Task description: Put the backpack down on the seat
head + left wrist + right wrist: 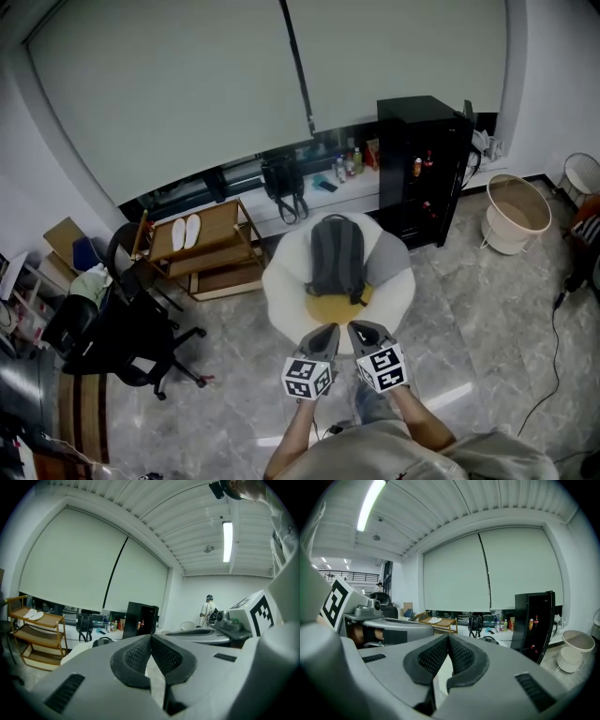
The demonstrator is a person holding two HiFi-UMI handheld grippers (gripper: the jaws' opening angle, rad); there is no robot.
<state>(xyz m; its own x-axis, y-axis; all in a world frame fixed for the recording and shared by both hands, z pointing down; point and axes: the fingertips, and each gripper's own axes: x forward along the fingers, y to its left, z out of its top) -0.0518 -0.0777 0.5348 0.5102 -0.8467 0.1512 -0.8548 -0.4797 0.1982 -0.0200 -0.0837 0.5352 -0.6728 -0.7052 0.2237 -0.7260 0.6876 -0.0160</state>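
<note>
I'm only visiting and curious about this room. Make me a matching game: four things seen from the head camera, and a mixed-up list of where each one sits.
Things:
1. grey backpack
2. white slippers
3. black cabinet
4. round basket

Places:
A. on the floor at the far right
B. on top of the wooden shelf
C. on the white seat
D. standing at the right end of the window ledge

Pairs: 1-C, 2-B, 3-D, 4-A.
</note>
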